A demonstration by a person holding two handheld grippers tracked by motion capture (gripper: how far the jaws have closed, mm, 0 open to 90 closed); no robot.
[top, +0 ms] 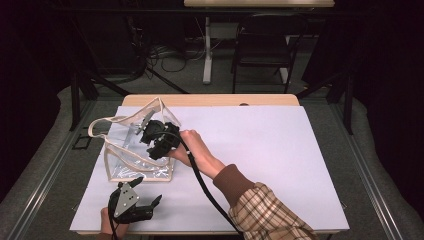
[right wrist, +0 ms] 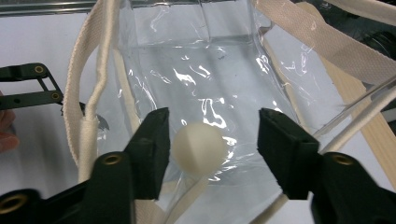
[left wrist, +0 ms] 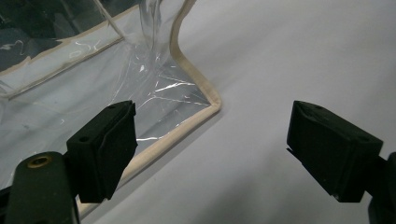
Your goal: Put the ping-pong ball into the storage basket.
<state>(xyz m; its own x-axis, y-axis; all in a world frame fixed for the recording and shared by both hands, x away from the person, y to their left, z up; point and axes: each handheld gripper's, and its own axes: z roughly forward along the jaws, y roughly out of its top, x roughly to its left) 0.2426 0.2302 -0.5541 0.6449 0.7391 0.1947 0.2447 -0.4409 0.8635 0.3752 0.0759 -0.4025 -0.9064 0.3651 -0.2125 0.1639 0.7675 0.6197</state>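
A clear plastic tote bag (top: 131, 159) with cream trim and straps lies on the white table (top: 260, 150), its mouth facing right. My right gripper (top: 148, 131) reaches into that mouth. In the right gripper view a small white ball (right wrist: 198, 147) rests on the bag's clear floor (right wrist: 205, 56) between the jaws of the right gripper (right wrist: 215, 130). The ball sits close to the left jaw, with a clear gap to the right jaw, so the gripper is open. My left gripper (top: 148, 191) hovers open and empty near the table's front edge. The bag's trimmed corner (left wrist: 205, 100) lies just ahead of the left gripper (left wrist: 212, 128).
The cream straps (right wrist: 84, 93) of the bag loop up around the right gripper. A black cable trails from it along the person's plaid-sleeved forearm (top: 260, 210). Beyond the table stand a dark chair (top: 262, 47) and a desk leg.
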